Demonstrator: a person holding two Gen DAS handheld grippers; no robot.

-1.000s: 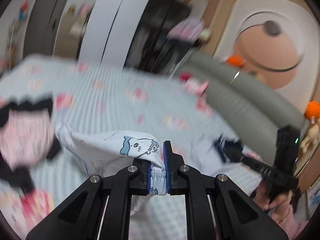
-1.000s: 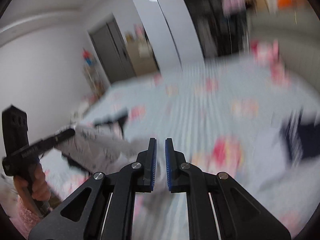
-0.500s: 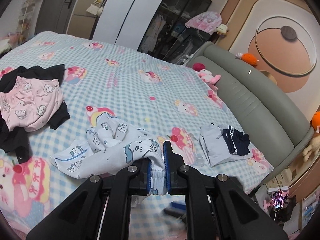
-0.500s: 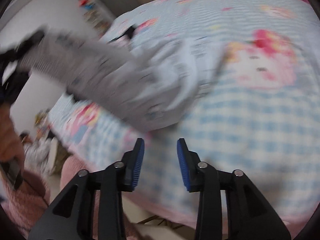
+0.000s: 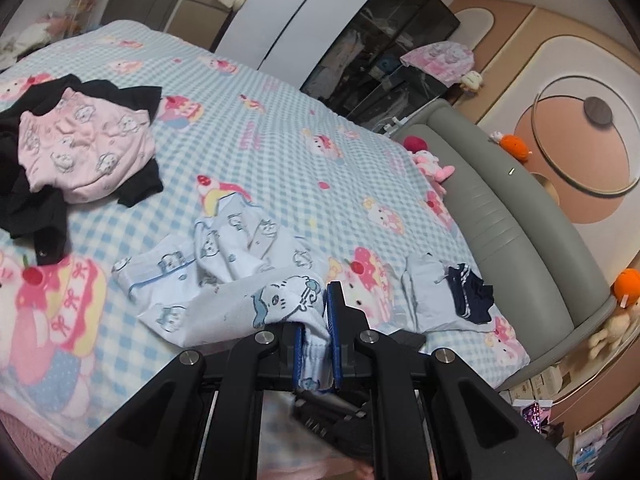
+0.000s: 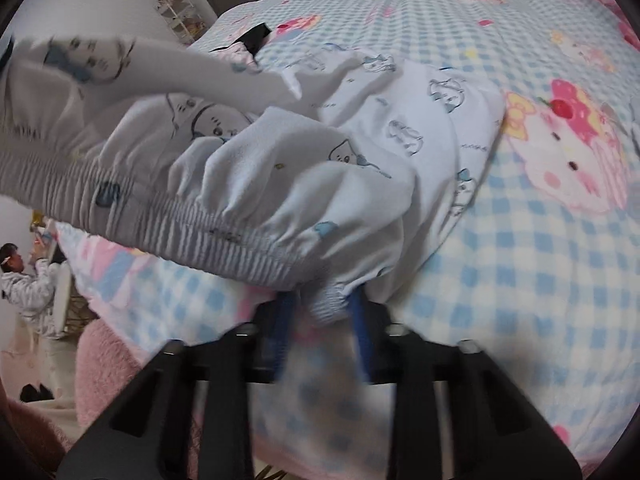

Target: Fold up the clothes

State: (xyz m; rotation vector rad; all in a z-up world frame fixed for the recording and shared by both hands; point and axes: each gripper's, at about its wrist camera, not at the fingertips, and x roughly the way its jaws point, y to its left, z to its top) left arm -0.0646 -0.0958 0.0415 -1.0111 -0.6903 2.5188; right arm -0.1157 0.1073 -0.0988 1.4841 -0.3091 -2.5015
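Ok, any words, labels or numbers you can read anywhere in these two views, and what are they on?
Nothing can be read for certain.
Pink lettering on the checked bedsheet: too blurred to read.
Small script beside the cartoon prints on the light blue pyjama bottoms: too small to read.
Dark marks on their waistband: blurred, unreadable.

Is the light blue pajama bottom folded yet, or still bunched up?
Still bunched up. The light blue pajama bottom lies crumpled on the checkered bedspread, its elastic waistband lifted off the bed and stretched sideways.
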